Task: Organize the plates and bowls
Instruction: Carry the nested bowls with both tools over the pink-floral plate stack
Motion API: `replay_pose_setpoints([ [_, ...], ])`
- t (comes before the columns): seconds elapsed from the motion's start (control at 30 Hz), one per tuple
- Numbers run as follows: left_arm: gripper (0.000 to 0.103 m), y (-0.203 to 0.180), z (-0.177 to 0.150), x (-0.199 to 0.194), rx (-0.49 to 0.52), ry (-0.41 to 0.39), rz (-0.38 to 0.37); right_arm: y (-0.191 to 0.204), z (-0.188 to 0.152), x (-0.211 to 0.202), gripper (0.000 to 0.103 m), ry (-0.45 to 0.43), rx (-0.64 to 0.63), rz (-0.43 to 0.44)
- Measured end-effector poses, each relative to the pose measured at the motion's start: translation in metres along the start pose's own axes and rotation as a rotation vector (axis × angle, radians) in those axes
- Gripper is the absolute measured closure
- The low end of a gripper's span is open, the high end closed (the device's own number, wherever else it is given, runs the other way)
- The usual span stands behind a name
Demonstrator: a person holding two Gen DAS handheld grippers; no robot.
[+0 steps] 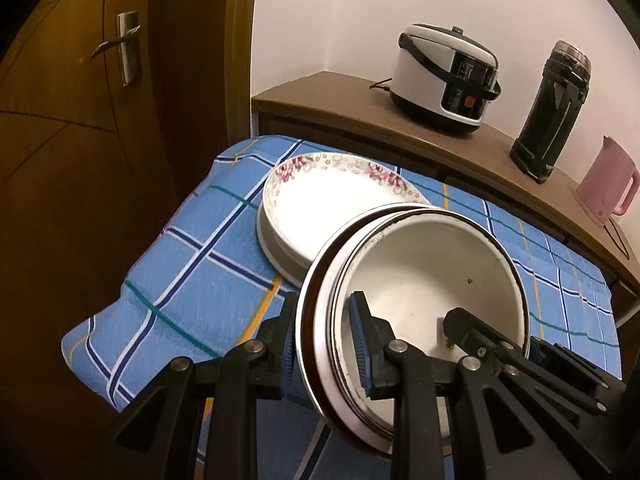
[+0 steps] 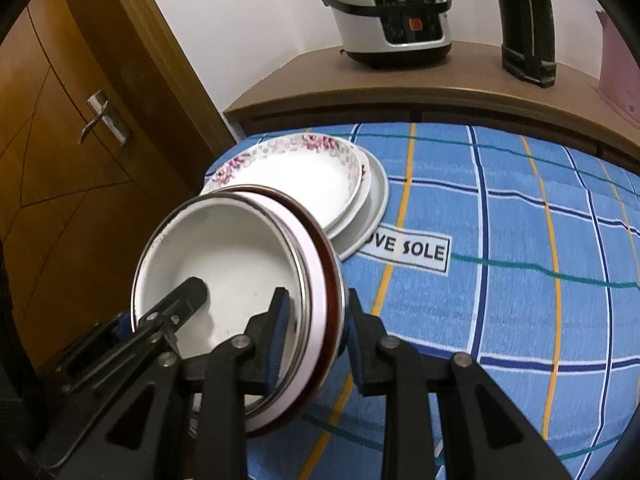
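1. Blue checked cloth (image 2: 520,216) covers the table, crossed by white, navy, teal and yellow lines; a white patch (image 2: 408,249) printed on it reads "OVE SOLE", its first letter hidden behind the plates.
2. Any writing on the rice cooker (image 2: 390,14) is too small to read; only its orange button stands out.
3. Nested enamel bowls (image 1: 420,280) are held tilted above the near part of the cloth: white inside with dark specks, thin metal rims, and a dark red-brown band on the outermost.
4. Left gripper (image 1: 324,344) is clamped on the bowls' left rim, one blue-padded finger inside, one outside.
5. Right gripper (image 2: 316,328) pinches the opposite rim the same way.
6. Beyond the bowls, towards the far left of the cloth, lies a stack of plates (image 2: 312,176); the top one is white with pink flowers and grey rings round its rim, resting on plain white ones.
7. Further back, a wooden cabinet (image 1: 320,92) carries the cooker, a black flask (image 1: 554,112) and a pink kettle (image 1: 606,184).
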State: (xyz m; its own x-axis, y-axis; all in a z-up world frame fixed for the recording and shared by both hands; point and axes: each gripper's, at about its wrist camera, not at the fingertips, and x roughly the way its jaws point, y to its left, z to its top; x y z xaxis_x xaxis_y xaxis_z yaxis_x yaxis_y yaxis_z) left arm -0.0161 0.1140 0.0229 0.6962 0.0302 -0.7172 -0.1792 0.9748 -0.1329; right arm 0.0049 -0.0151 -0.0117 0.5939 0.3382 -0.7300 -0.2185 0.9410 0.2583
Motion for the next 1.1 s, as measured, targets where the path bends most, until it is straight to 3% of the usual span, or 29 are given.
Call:
replay_pose_setpoints([
  [1.1, 0.075, -0.018, 0.058, 0.028, 0.004, -0.026, -0.037, -0.013, 0.057, 0.008, 0.076, -0.052, 0.028, -0.015],
])
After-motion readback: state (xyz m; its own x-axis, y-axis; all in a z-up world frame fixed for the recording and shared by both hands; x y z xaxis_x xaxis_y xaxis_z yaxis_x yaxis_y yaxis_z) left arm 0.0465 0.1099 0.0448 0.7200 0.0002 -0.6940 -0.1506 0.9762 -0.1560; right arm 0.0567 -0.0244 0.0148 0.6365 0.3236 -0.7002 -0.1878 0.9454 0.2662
